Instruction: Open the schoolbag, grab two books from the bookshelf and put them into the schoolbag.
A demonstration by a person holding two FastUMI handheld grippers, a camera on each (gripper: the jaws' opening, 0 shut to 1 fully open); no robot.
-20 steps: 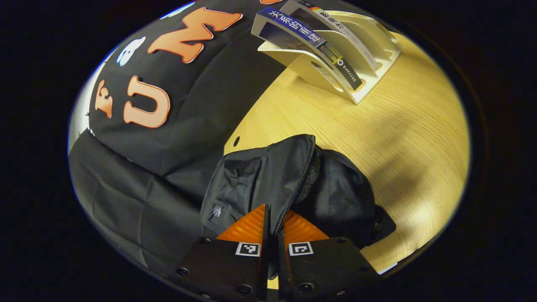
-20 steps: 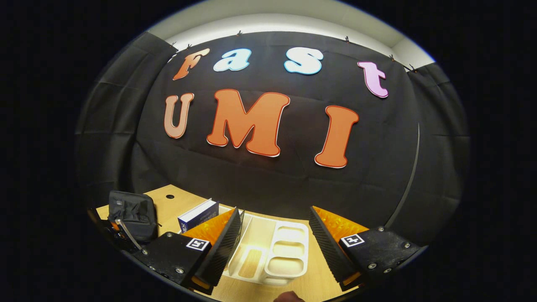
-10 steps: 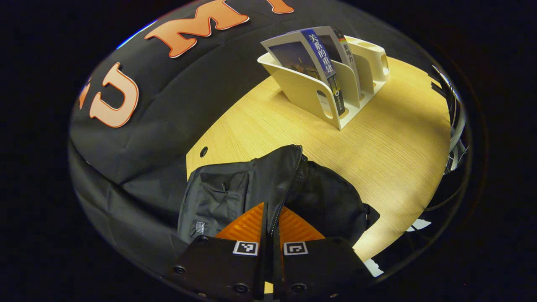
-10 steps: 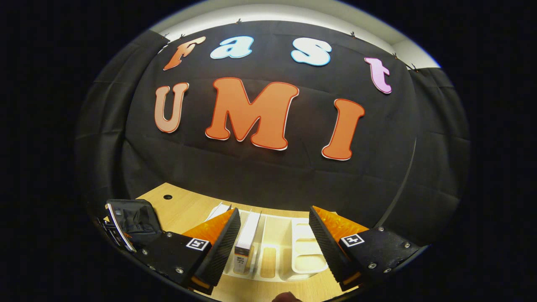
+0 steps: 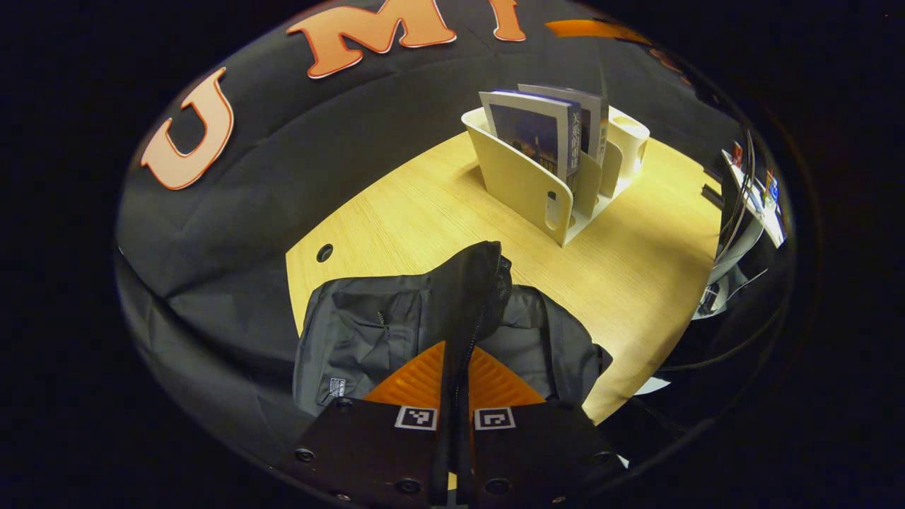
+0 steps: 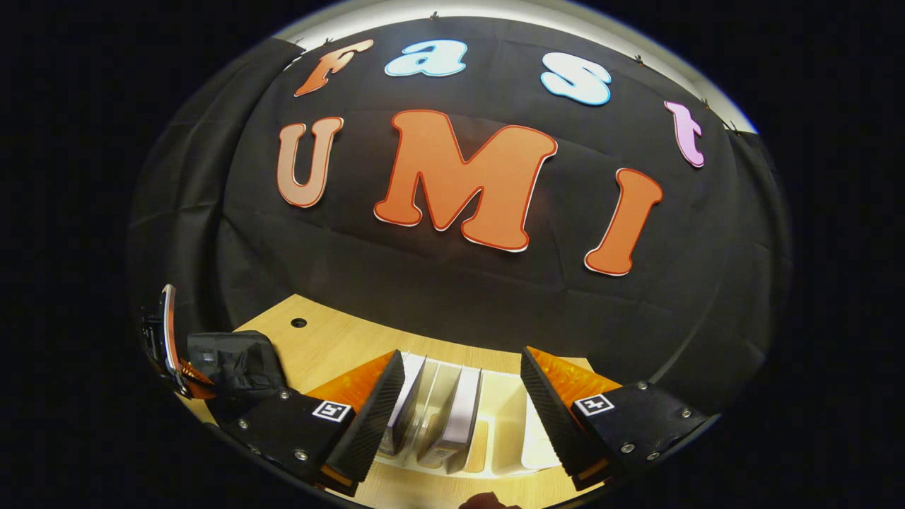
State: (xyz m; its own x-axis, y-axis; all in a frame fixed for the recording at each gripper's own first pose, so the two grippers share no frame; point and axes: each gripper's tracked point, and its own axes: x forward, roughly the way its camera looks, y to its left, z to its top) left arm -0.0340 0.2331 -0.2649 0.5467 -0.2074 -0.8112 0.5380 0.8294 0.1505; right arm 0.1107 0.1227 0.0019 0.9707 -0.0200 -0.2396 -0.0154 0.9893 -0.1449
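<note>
Meanwhile, the schoolbag [image 5: 396,332] flap is pinched in the left gripper [image 5: 456,367]; the right gripper [image 6: 463,396] is held open above the books [image 6: 452,417].

A pale wooden desk [image 5: 438,205] with a round cable hole [image 5: 324,252] near its back edge stands against a wall of black cloth [image 6: 452,290] that hangs in soft folds. Above the cloth runs a strip of lit white wall [image 6: 565,18].

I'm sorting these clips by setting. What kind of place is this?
Likely a staged recording booth, not a home: a black cloth wall behind a wooden desk bearing just a schoolbag and a cream bookshelf.
</note>
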